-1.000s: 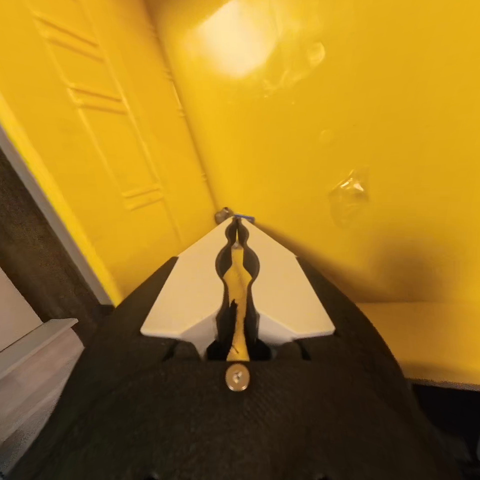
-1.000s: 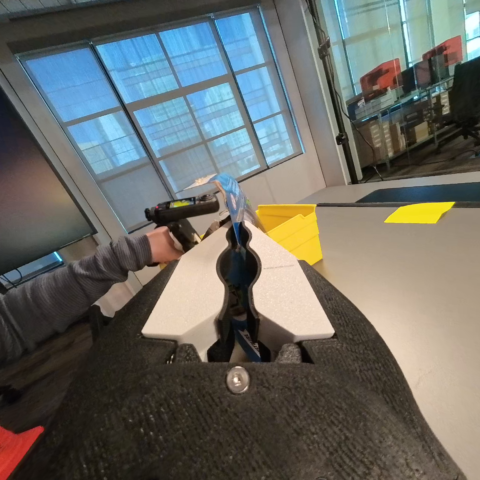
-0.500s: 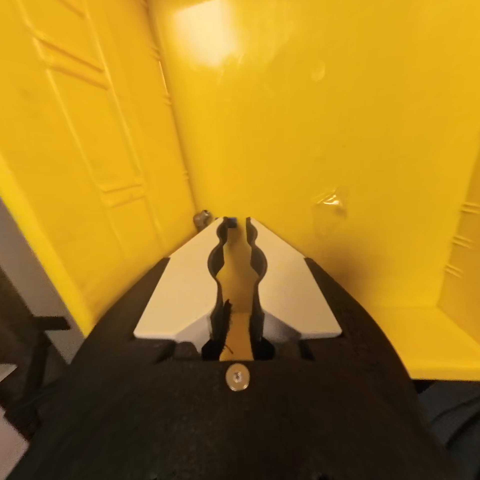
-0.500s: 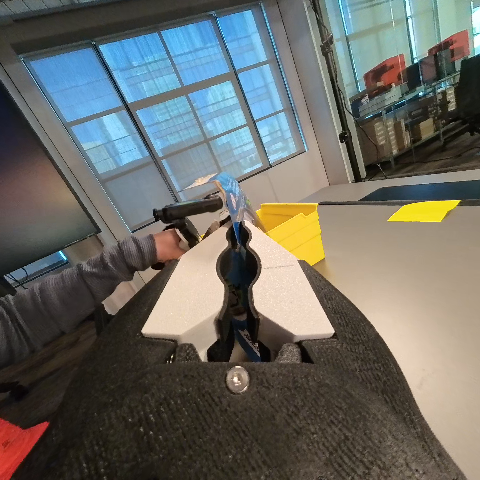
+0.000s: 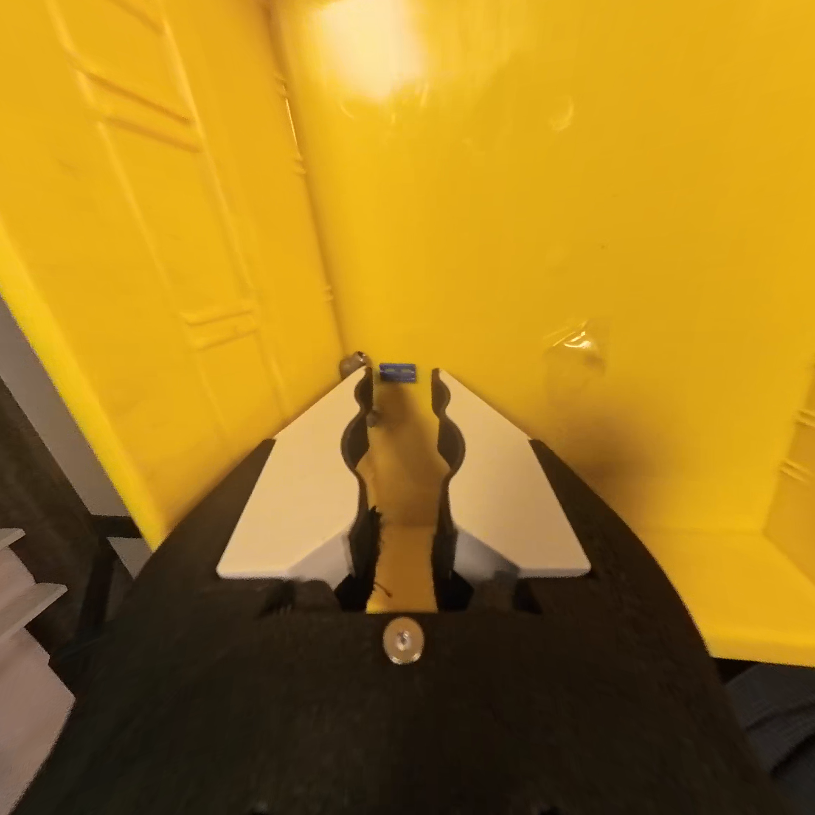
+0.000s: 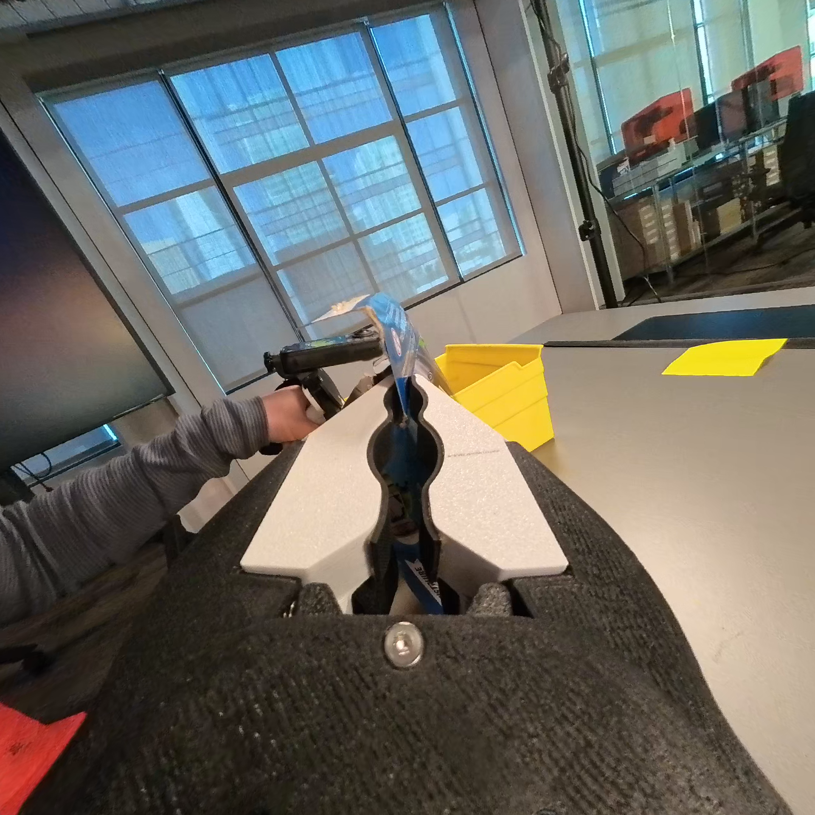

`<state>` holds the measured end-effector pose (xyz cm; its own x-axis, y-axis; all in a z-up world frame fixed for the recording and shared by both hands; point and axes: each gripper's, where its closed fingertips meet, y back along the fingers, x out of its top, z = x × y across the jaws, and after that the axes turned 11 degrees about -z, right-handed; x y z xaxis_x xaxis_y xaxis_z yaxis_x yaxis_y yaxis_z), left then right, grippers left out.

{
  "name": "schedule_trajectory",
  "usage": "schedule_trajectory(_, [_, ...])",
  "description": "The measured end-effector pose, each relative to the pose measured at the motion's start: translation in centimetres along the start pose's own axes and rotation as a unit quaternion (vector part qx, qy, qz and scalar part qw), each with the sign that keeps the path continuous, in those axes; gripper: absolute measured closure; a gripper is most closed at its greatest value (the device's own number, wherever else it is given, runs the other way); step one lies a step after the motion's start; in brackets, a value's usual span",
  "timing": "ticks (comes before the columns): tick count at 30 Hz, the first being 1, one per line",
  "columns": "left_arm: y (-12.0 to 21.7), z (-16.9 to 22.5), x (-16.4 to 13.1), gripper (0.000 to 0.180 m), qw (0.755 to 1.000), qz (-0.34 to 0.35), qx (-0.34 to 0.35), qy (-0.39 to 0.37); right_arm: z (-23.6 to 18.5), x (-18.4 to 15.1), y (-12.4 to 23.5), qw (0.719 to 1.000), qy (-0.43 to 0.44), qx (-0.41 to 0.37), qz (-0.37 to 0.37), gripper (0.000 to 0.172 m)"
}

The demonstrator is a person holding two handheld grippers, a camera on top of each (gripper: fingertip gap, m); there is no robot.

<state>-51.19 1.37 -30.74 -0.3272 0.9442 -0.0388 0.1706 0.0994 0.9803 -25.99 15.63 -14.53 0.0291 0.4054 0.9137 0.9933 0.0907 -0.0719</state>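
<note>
Left fingers (image 5: 399, 379): parted, nothing gripped, deep inside yellow bin (image 5: 507, 220).
Blue piece (image 5: 398, 371): just past the fingertips, a little toward the left pad; long axis across the gap; against the bin's back wall.
Grey bit (image 5: 351, 362): in the bin's corner, left of the blue piece.
Right fingers (image 6: 408, 383): closed flat on blue packet (image 6: 399, 339), packet standing up above the tips, left of the bin (image 6: 502, 388).

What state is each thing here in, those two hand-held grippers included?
Left hand-held gripper: open, empty, inside the bin.
Right hand-held gripper: shut on a blue packet.
Yellow bin: upright on the table.
Small blue piece: lying in the bin, untouched.
</note>
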Motion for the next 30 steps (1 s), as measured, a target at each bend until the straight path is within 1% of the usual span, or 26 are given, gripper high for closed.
schedule_trajectory(3, [0.0, 0.7, 0.0, 0.162, 1.000, 0.003, -0.021, -0.001, -0.1, 0.0, 0.0, 1.000, 0.000, 0.002, -0.001, 0.172])
schedule_trajectory(6, [0.4, 2.2, 0.1, 0.161, 0.997, 0.012, -0.074, -0.008, -0.1, 0.0, -0.1, 1.000, 0.000, 0.003, -0.001, 0.172])
schedule_trajectory(7, [0.5, 3.1, -0.1, 0.161, 0.994, 0.010, -0.104, -0.013, -0.1, 0.0, -0.1, 1.000, 0.000, 0.003, -0.001, 0.172])
schedule_trajectory(8, [0.6, 3.4, -0.2, 0.161, 0.993, 0.006, -0.120, -0.010, -0.1, 0.0, 0.0, 1.000, -0.001, 0.003, -0.001, 0.172])
schedule_trajectory(10, [0.5, 2.2, 0.1, 0.163, 0.996, 0.014, -0.093, 0.001, -0.1, 0.0, 0.0, 1.000, -0.002, 0.004, -0.001, 0.172])
schedule_trajectory(12, [0.9, 0.9, 0.6, 0.170, 0.998, 0.036, -0.050, -0.001, -0.1, -0.1, -0.1, 1.000, -0.001, 0.004, -0.002, 0.171])
schedule_trajectory(14, [1.3, 0.6, 0.9, 0.170, 0.998, 0.044, -0.018, -0.039, -0.2, -0.1, -0.1, 1.000, 0.000, 0.005, -0.002, 0.171])
schedule_trajectory(15, [1.5, 0.6, 1.0, 0.168, 0.996, 0.045, 0.001, -0.082, -0.2, -0.1, -0.1, 1.000, 0.000, 0.006, -0.002, 0.171])
schedule_trajectory(16, [1.6, 1.1, 0.9, 0.162, 0.988, 0.041, 0.014, -0.150, -0.2, -0.1, -0.1, 1.000, 0.000, 0.006, -0.002, 0.172])
schedule_trajectory(17, [1.6, 2.0, 0.4, 0.152, 0.970, 0.029, 0.014, -0.240, -0.3, -0.1, -0.1, 1.000, 0.000, 0.007, -0.003, 0.171])
schedule_trajectory(18, [1.4, 2.6, -0.2, 0.151, 0.946, 0.014, 0.024, -0.324, -0.3, -0.1, -0.1, 1.000, 0.000, 0.008, -0.003, 0.172])
schedule_trajectory(19, [1.2, 2.4, -0.3, 0.156, 0.926, 0.004, 0.055, -0.374, -0.3, -0.1, -0.2, 1.000, 0.000, 0.009, -0.004, 0.171])
schedule_trajectory(20, [0.9, 2.4, -0.7, 0.157, 0.907, -0.017, 0.068, -0.415, -0.3, -0.2, -0.1, 1.000, 0.001, 0.009, -0.004, 0.172])
schedule_trajectory(22, [0.6, 2.1, -0.9, 0.155, 0.884, -0.047, 0.088, -0.456, -0.3, -0.1, -0.1, 1.000, -0.001, 0.008, -0.004, 0.172])
schedule_trajectory(25, [0.4, 0.9, -0.9, 0.153, 0.865, -0.086, 0.120, -0.479, -0.2, -0.1, -0.1, 1.000, -0.003, 0.009, -0.004, 0.172])
schedule_trajectory(26, [0.5, 0.6, -1.0, 0.154, 0.860, -0.093, 0.128, -0.485, -0.2, -0.1, -0.1, 1.000, -0.003, 0.009, -0.004, 0.172])
schedule_trajectory(29, [0.4, -0.1, -0.6, 0.168, 0.849, -0.096, 0.149, -0.498, -0.2, -0.1, -0.1, 1.000, -0.004, 0.010, -0.004, 0.172])
schedule_trajectory(30, [0.2, -0.1, -0.7, 0.168, 0.846, -0.101, 0.147, -0.502, -0.2, -0.1, -0.1, 1.000, -0.004, 0.009, -0.005, 0.172])
